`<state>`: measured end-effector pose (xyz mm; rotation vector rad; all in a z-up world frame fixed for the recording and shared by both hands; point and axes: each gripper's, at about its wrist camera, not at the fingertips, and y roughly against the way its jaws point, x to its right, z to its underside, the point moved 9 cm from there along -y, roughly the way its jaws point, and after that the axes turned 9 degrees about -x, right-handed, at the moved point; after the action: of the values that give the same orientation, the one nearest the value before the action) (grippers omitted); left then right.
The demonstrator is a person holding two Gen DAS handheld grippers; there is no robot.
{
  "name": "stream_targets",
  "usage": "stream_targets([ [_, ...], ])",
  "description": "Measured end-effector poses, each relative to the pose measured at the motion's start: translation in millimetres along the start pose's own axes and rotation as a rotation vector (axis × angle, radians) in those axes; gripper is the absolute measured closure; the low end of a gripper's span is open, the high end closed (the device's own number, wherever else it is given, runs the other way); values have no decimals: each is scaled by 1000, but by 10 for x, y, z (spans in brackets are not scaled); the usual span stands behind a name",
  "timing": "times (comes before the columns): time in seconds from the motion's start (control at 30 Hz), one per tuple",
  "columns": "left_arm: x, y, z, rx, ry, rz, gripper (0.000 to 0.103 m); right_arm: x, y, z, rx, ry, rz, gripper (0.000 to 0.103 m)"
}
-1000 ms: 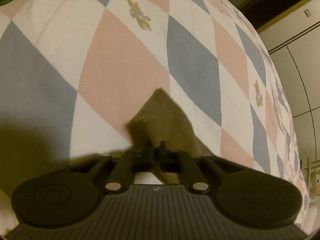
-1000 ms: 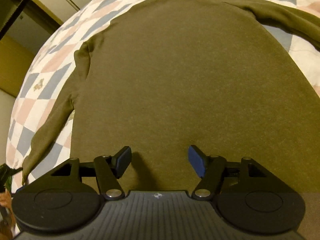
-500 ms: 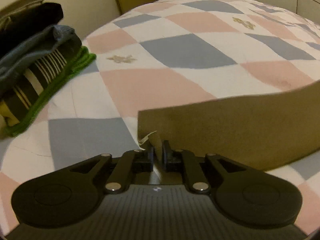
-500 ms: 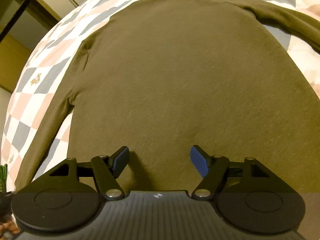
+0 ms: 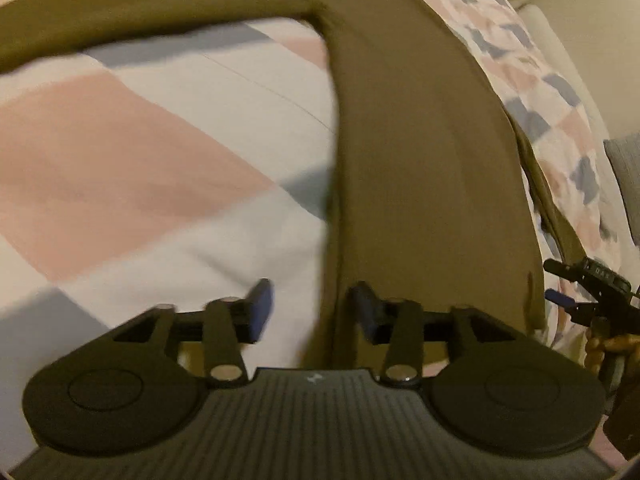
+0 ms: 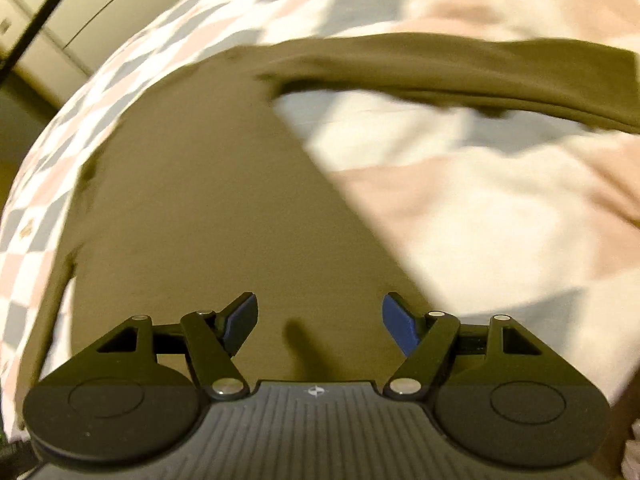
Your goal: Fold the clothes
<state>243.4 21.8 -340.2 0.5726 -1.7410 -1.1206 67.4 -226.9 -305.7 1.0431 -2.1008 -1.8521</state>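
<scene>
Checkered pink, grey and white bedspread (image 5: 140, 152) carries the olive long-sleeved top (image 5: 420, 140), laid flat. Left hand-held gripper (image 5: 312, 312) is released, apparently straddling the top's folded edge. Right hand-held gripper (image 6: 318, 322) is released above the fabric.

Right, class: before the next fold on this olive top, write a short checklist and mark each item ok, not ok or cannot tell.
1. Left gripper open: ok.
2. Right gripper open: ok.
3. Olive top folded lengthwise, lying on the checked quilt: ok.
4. Sleeve tucked in: not ok, it stretches out sideways.
5. Folded edge lined up between the left fingers: ok.
6. Fabric free of wrinkles: cannot tell, both views are blurred.
</scene>
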Motion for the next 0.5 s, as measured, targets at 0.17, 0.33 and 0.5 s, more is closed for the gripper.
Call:
stream_targets([
  [0.17,70,-2,131,16,-22,-41,71,526,117,145,0,-33,-18,14],
  [0.33,139,-3,261,31,-43,-82,99,534,-112,365,-81,-17,-153,66],
  [0.5,61,-60,490,40,-22,-190,94,608,-1,406,-127,22,-180,102],
])
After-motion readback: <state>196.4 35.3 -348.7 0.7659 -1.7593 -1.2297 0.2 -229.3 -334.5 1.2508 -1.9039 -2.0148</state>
